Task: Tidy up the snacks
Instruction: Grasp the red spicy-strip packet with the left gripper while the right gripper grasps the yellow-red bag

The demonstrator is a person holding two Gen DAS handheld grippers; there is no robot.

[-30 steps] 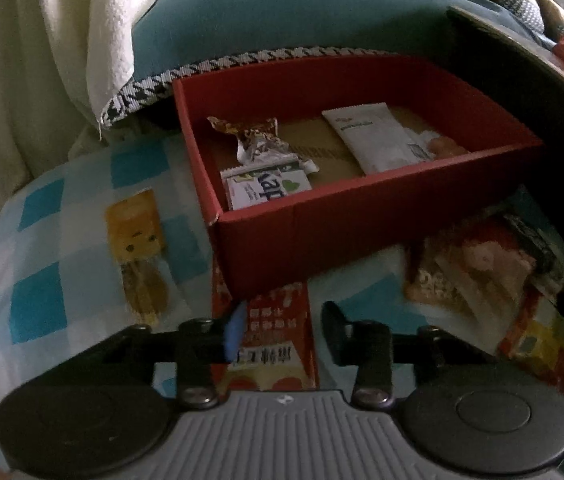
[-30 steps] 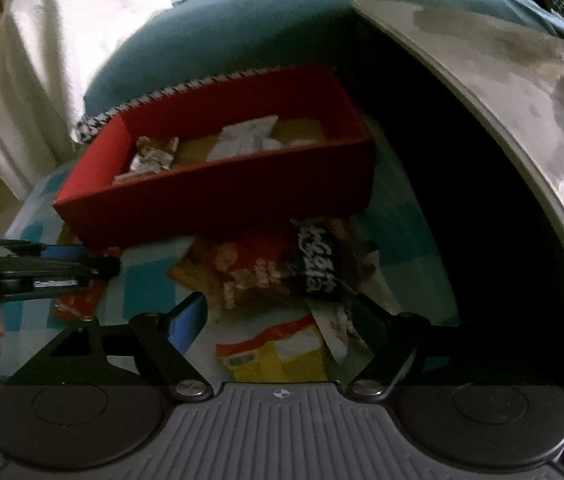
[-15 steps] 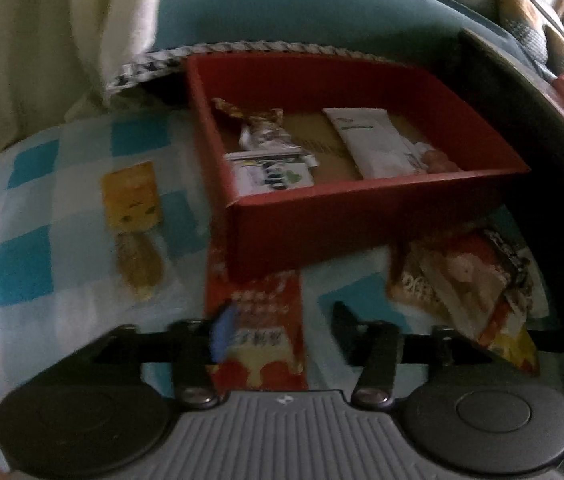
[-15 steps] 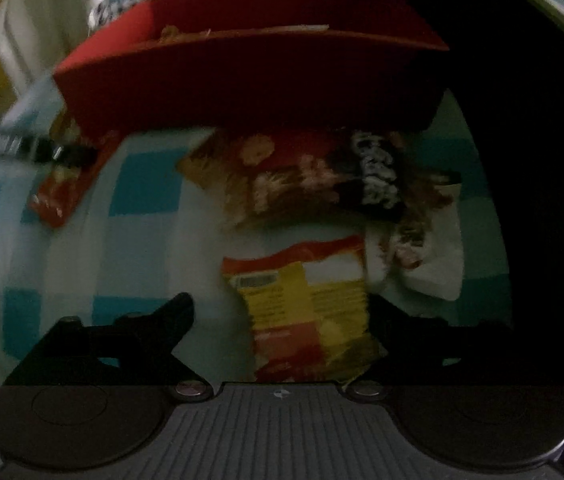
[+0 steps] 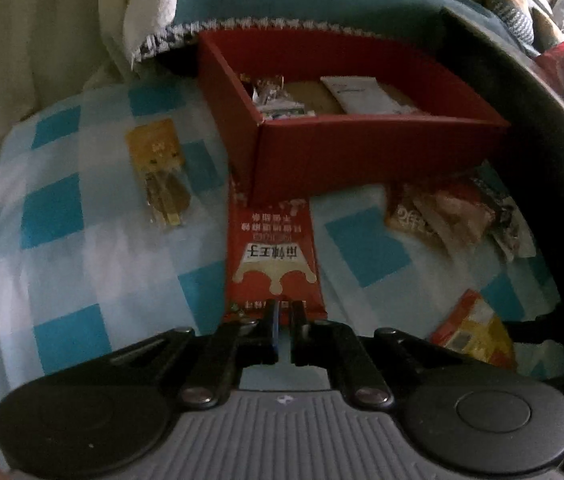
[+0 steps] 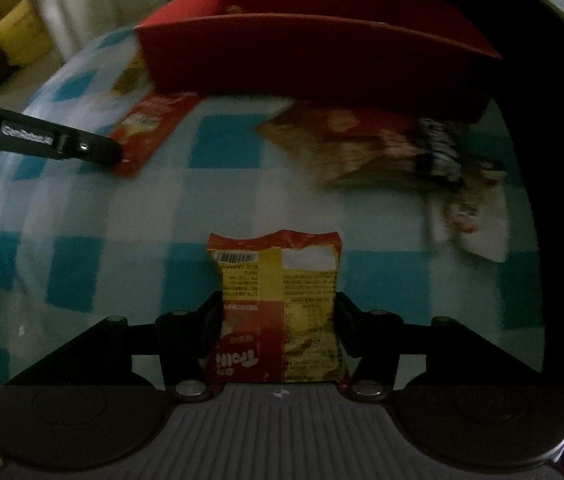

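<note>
A long red packet (image 5: 273, 256) lies on the checked cloth, its far end against the red box (image 5: 362, 152). My left gripper (image 5: 284, 314) is shut on its near edge; in the right wrist view the left gripper (image 6: 115, 156) tip sits on the red packet (image 6: 153, 124) corner. A yellow-and-red gummy packet (image 6: 277, 304) stands between the fingers of my right gripper (image 6: 277, 312), whose jaws are closing, pads against its sides. In the left wrist view that gummy packet (image 5: 474, 332) shows at the lower right. The red box (image 6: 314, 60) holds a few wrapped snacks.
A yellow wrapped snack (image 5: 157, 160) lies left of the box. A heap of packets (image 5: 450, 216) sits in front of the box's right corner, and the same heap (image 6: 394, 144) is blurred in the right wrist view. A dark curved edge (image 5: 562, 160) borders the right; cushions lie behind.
The left jaws closed on the red packet's near edge. The right gripper dropped towards the cloth and its wide jaws came in around the yellow-and-red gummy packet.
</note>
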